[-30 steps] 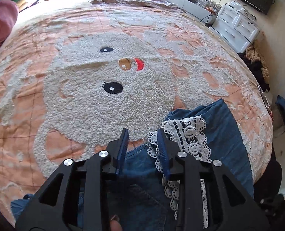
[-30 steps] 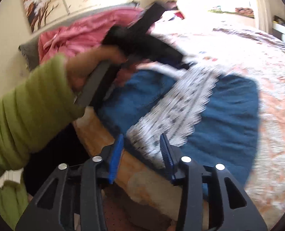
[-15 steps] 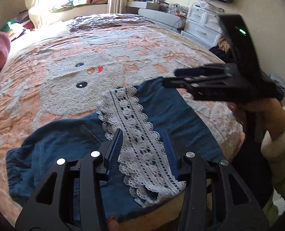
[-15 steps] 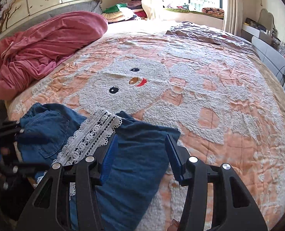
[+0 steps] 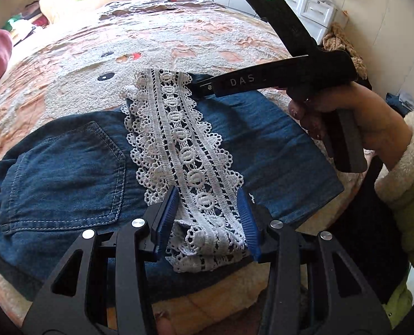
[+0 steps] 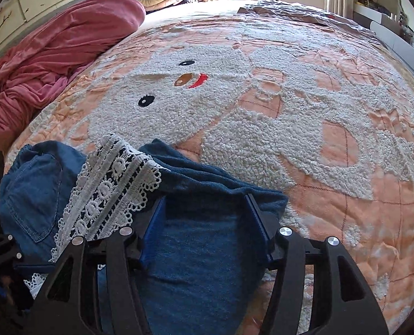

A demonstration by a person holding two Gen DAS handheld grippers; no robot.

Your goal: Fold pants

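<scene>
Lying at the near edge of the bed (image 6: 332, 145), the pants (image 5: 67, 173) are blue denim, already doubled over so that a band of white lace trim (image 5: 184, 150) runs from near to far across the middle, with the back pocket (image 5: 67, 176) showing to its left. That placement seems to suit the folding: the cloth is close to the person and spread flat on the quilt. The left gripper (image 5: 207, 217) hangs just above the near end of the lace, its blue fingers (image 5: 166, 212) spread apart on either side of the band and closed on nothing, probably lined up to pinch that end. The right gripper (image 6: 204, 226) sits low over the denim panel right of the lace, fingers also wide apart with only cloth between them; in the left wrist view its tips reach the far end of the lace, though I cannot tell whether they touch it. The two tools so bracket the fold line, which looks like preparation for another fold. Around them, a pink blanket (image 6: 56, 53) is heaped at the far left of the bed, well apart from the pants, and white drawers (image 5: 310, 14) stand beyond the bed at the right. Nothing lies on the pants; the quilt's fluffy bear pattern may drag on the denim.
</scene>
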